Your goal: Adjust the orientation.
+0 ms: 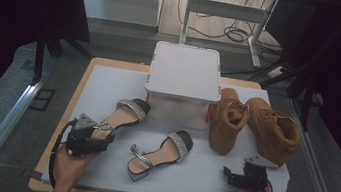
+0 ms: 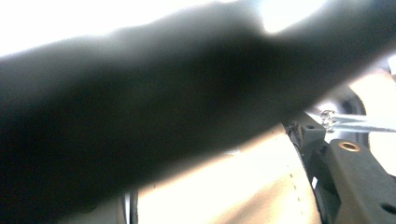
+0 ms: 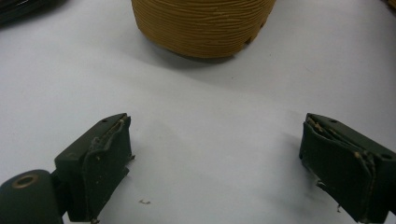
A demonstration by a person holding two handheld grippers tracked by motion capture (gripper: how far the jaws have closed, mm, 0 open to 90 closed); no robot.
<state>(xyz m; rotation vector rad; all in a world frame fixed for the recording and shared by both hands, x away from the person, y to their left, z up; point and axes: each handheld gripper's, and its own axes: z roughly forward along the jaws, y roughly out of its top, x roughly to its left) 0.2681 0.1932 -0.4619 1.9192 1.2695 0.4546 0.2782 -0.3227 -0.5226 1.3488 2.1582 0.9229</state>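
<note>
A black sandal with a tan insole and a glittery toe strap (image 1: 128,112) lies left of centre on the white mat (image 1: 110,80). My left gripper (image 1: 101,135) is shut on its heel end. In the left gripper view the tan insole (image 2: 233,186) rests against one fingertip (image 2: 310,140), a thin silver ankle strap (image 2: 355,122) runs past it, and a blurred dark shape hides the upper part. The matching sandal (image 1: 160,154) lies free at the centre front. My right gripper (image 1: 234,176) (image 3: 215,158) stands open over bare mat, short of a tan boot (image 3: 201,23).
A white box with a closed lid (image 1: 185,73) stands at the back centre. Two tan boots (image 1: 228,119) (image 1: 274,131) stand to its right, close to the right gripper. The mat's front edge lies just behind both hands.
</note>
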